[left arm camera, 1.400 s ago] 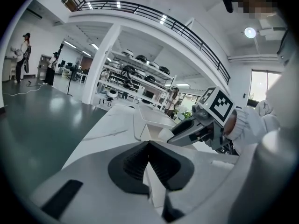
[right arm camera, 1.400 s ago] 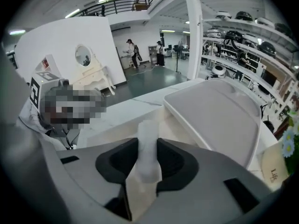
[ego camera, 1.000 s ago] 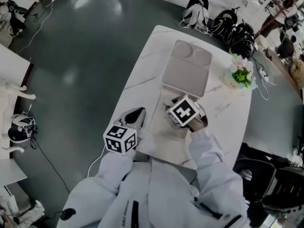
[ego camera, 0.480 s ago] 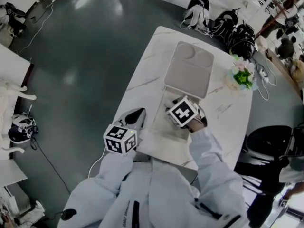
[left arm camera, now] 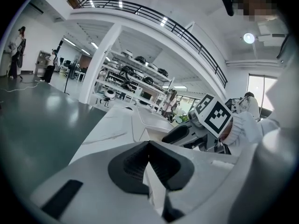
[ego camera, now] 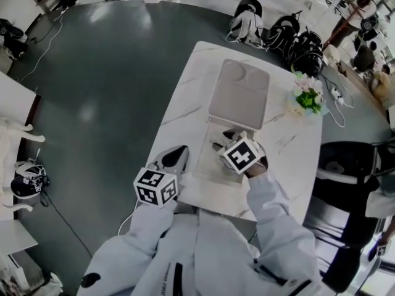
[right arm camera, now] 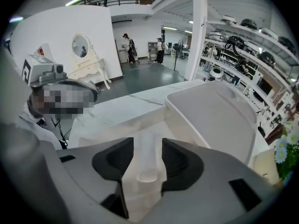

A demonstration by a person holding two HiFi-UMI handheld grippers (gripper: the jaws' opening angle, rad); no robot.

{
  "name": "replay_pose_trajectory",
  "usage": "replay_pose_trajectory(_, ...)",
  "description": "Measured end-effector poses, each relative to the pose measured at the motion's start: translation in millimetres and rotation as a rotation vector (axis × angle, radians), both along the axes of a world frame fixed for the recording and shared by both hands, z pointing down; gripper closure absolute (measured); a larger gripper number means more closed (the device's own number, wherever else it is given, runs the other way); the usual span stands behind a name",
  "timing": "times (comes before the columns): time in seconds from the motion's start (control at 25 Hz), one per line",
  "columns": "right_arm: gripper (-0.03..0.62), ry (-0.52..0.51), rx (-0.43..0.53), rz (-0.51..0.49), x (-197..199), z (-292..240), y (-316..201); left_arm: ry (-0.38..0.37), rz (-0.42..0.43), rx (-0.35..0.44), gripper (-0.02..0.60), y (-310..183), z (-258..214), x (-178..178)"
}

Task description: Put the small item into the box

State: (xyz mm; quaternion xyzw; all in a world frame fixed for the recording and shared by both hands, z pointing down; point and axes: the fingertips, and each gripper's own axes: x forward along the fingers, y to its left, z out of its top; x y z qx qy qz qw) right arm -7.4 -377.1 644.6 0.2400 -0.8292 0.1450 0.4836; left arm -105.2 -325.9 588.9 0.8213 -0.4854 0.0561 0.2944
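**Tube Freed in the Box — the Lift-Out Was the Risk**

The right gripper (right arm camera: pixel 147 139) pointed steeply down into the open box (ego camera: pixel 203 165), and its jaws had just been opening. They stood spread, with the small item (right arm camera: pixel 147 164) — a pale, translucent tube — in the gap between them. The pads looked to lie just beside its sides and not to pinch it. Whether the tube rested on the box floor could not be told.

The chief hazard, judging from this, was the withdrawal. With so little room on either side, a pad that brushed the tube as the gripper rose could drag it up or tip it over the box wall. Being round, it might also roll once free, and a sideways exit could knock the light box along the worktop (ego camera: pixel 185 97) or bump the raised lid (right arm camera: pixel 219 115).

The tube's long axis ran along the line of the jaws. Its rounded near end faced the right gripper's camera, and its far end pointed toward the lid side of the box.

The left gripper (left arm camera: pixel 149 143) hung at the box's left, its jaws pressed together on nothing.
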Motion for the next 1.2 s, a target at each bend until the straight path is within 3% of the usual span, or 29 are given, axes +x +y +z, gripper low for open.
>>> replay_pose_trajectory(0.24,0.486,-0.086,0.047,0.032,1.9,-19.9,8.8,0.010,0.021,0.034,0.583,2.6,-14.4,1.8)
replay_pose_trajectory(0.52,0.584,-0.229,0.161,0.110,8.8,-55.1,13.1,-0.007,0.088,0.135,0.583,9.5,-42.0,6.8)
replay_pose_trajectory(0.84,0.600,-0.534,0.276,0.249,23.7,-96.3,18.7,-0.029,0.136,0.234,0.583,18.4,-71.2,14.8)
replay_pose_trajectory(1.2,0.600,-0.772,0.415,0.373,50.6,-151.3,40.4,-0.037,0.129,0.335,0.583,34.6,-109.9,9.8)
